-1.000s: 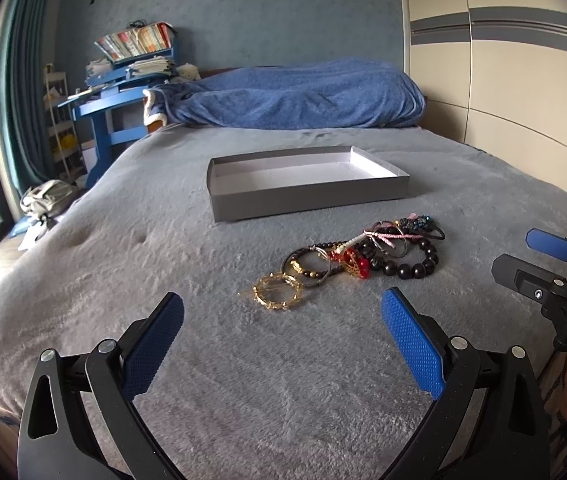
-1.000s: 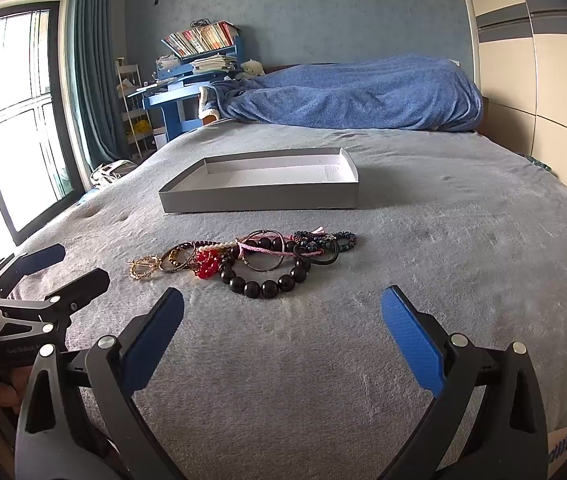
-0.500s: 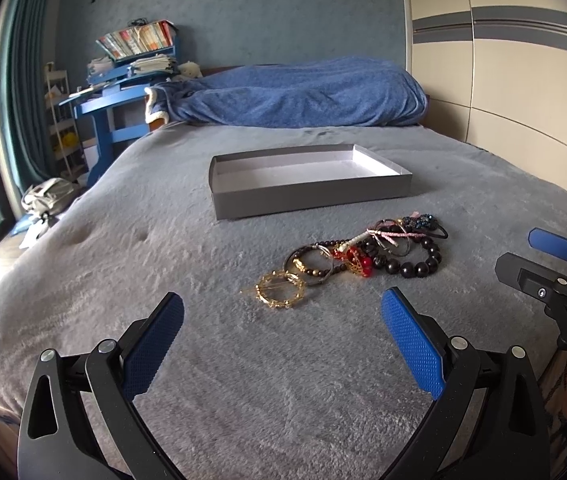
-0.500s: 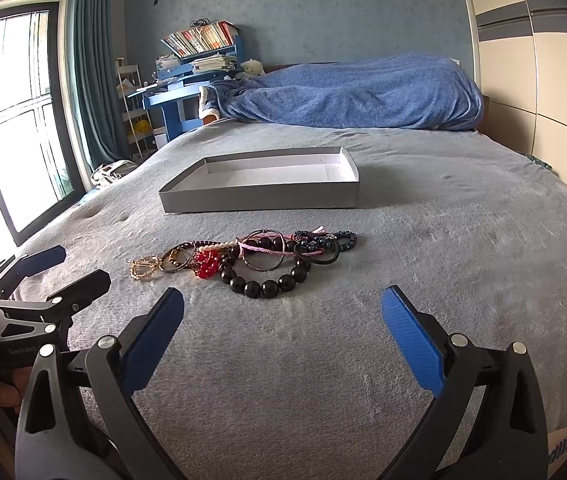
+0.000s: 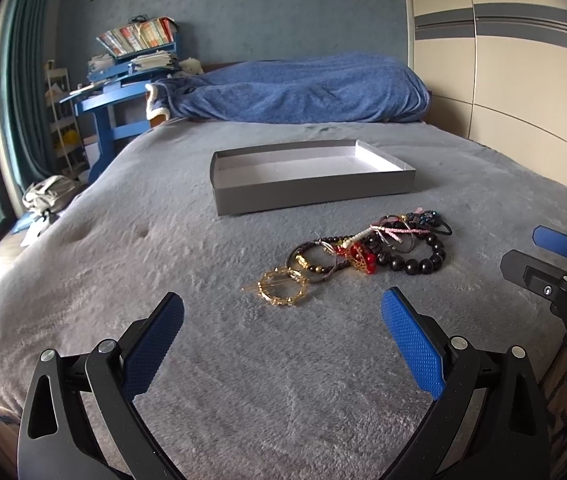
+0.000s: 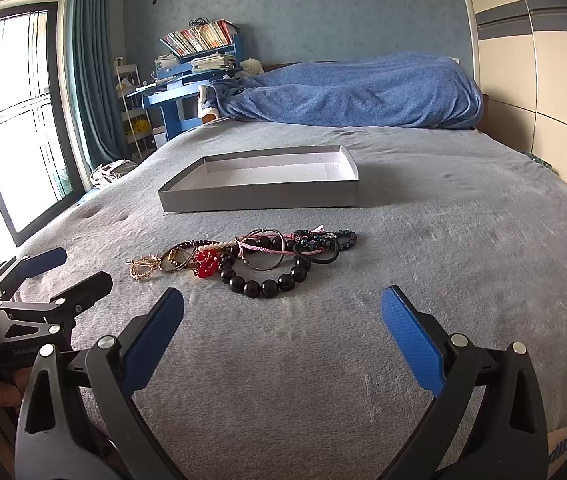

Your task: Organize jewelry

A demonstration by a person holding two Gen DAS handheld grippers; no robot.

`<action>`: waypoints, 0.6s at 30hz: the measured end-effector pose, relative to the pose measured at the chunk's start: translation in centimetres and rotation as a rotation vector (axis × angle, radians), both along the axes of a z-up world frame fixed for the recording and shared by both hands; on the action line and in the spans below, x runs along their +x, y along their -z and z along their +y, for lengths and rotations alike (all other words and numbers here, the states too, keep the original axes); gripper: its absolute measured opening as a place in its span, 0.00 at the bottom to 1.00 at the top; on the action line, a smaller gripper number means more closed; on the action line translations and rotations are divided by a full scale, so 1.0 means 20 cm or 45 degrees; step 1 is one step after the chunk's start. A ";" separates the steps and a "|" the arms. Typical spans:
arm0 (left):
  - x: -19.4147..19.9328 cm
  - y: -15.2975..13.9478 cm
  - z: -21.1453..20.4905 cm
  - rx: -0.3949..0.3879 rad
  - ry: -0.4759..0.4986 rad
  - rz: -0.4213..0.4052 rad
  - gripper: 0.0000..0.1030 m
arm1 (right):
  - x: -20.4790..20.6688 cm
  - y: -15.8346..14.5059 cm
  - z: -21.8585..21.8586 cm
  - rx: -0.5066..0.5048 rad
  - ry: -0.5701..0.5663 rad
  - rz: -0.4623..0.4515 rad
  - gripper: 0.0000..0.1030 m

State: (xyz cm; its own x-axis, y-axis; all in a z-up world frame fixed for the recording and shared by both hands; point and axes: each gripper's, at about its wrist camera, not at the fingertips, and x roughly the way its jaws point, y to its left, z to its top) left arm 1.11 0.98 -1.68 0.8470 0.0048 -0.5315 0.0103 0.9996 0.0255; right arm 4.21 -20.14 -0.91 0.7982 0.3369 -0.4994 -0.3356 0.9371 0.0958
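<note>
A pile of jewelry lies on the grey bed: a gold bracelet [image 5: 282,291] [image 6: 144,267] at its left end, a red bead piece [image 5: 361,255] [image 6: 205,263], a black bead bracelet [image 5: 415,258] [image 6: 267,280], and a pink cord with dark bands [image 5: 411,226] [image 6: 315,242]. An empty grey box [image 5: 315,190] [image 6: 259,199] sits behind the pile. My left gripper [image 5: 281,316] is open and empty just short of the gold bracelet. My right gripper [image 6: 281,314] is open and empty in front of the black beads.
A blue blanket [image 5: 303,94] lies heaped at the head of the bed. A blue desk with books [image 5: 123,80] stands at the far left. A wardrobe [image 5: 523,80] lines the right side. A window [image 6: 15,120] is on the left.
Both grippers have crept slightly forward toward the jewelry pile. Nothing on the bed has moved.
</note>
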 end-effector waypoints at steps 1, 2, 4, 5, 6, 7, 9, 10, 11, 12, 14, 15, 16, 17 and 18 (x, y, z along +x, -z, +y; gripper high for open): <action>0.01 0.00 0.00 0.000 -0.001 0.004 0.95 | 0.00 0.00 0.00 0.000 0.000 0.001 0.95; 0.00 0.00 0.00 0.000 -0.001 0.006 0.95 | 0.00 0.00 0.00 0.000 0.001 0.001 0.95; 0.01 0.00 0.00 0.000 -0.002 0.010 0.95 | 0.00 0.00 0.00 0.002 0.000 0.001 0.95; 0.01 0.00 0.00 0.000 -0.001 0.012 0.95 | 0.00 0.00 0.00 0.001 0.001 0.001 0.95; 0.01 0.00 0.00 0.000 -0.001 0.014 0.95 | 0.00 0.00 0.00 0.001 0.001 0.002 0.95; 0.01 0.00 0.00 0.000 0.000 0.017 0.95 | 0.00 0.00 0.00 0.002 0.000 0.002 0.95; 0.02 0.00 0.00 -0.001 -0.002 0.024 0.95 | 0.00 0.00 0.00 0.001 0.000 0.003 0.95; 0.03 0.00 0.00 -0.014 -0.002 0.031 0.95 | 0.00 0.00 0.00 0.003 0.001 0.004 0.95; 0.03 0.00 0.01 -0.031 -0.003 0.037 0.95 | 0.00 0.00 0.00 0.004 0.001 0.003 0.95; 0.04 -0.01 0.02 -0.041 -0.007 0.039 0.95 | 0.00 0.00 0.00 0.005 0.001 0.003 0.95; 0.06 -0.01 0.03 -0.052 -0.018 0.043 0.95 | 0.00 0.00 0.00 0.010 0.004 0.006 0.95; 0.07 -0.02 0.03 -0.057 -0.020 0.046 0.95 | 0.00 0.01 0.00 0.011 0.006 0.007 0.95; 0.08 -0.02 0.04 -0.063 -0.020 0.050 0.95 | 0.00 0.01 0.01 0.011 0.007 0.008 0.95; 0.08 -0.02 0.04 -0.064 -0.020 0.052 0.95 | 0.01 0.01 0.00 0.013 0.010 0.012 0.95; 0.09 -0.02 0.04 -0.066 -0.020 0.057 0.95 | 0.01 0.01 0.01 0.013 0.012 0.015 0.95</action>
